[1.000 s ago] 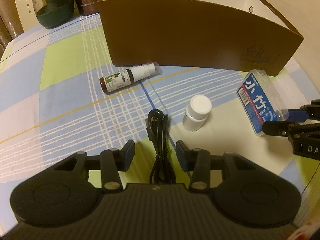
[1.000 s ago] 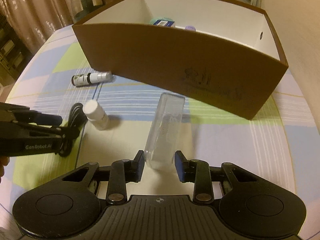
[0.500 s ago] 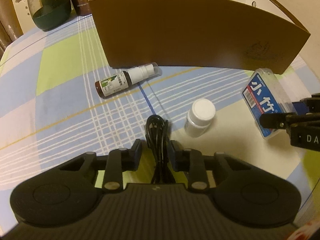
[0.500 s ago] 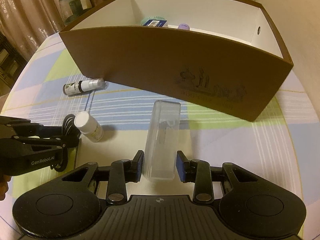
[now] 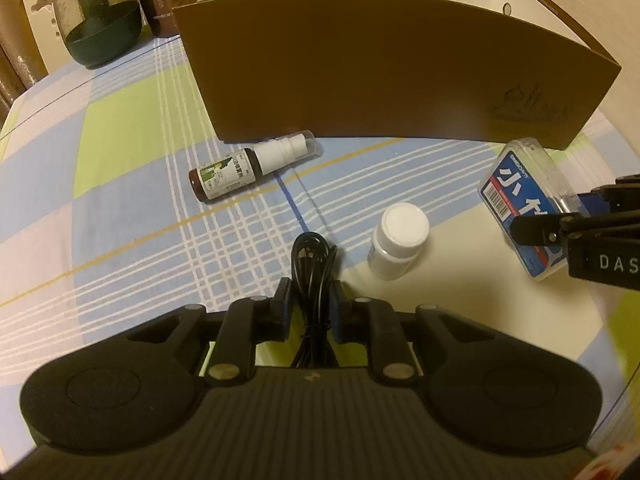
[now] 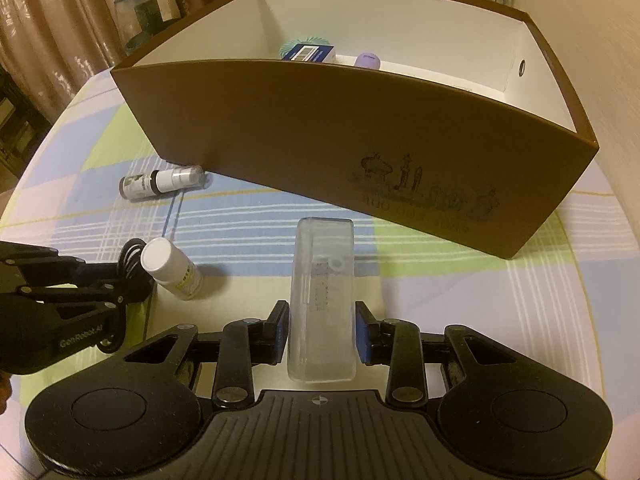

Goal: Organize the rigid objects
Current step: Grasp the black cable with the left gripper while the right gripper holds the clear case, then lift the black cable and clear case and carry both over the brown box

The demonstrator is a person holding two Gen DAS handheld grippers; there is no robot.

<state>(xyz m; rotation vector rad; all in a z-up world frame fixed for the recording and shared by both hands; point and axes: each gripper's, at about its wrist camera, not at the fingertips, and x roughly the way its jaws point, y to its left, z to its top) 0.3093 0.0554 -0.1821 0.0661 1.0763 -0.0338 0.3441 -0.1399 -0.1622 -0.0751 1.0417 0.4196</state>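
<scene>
Jaws: left gripper [image 5: 308,304] pinches cable [image 5: 313,276] | right gripper [image 6: 322,330] pinches clear case [image 6: 323,300]

Both tongs are matte black: a ribbed central housing, round domed discs at eight and four o'clock, linkage arms with silver screws, blue-faced pads. The left tongs [image 5: 310,308] show "GenRobot.AI" lettering; the right tongs [image 6: 320,330] show white "DAS".

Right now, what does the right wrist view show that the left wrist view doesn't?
Only the right wrist view: things inside the brown cardboard box, a blue barcoded packet and a purple cap.
Only the left wrist view: the clear plastic case's blue printed label, and a dark green glass jar.
Both: the white pill bottle, the brown spray bottle, the coiled black cable.
</scene>
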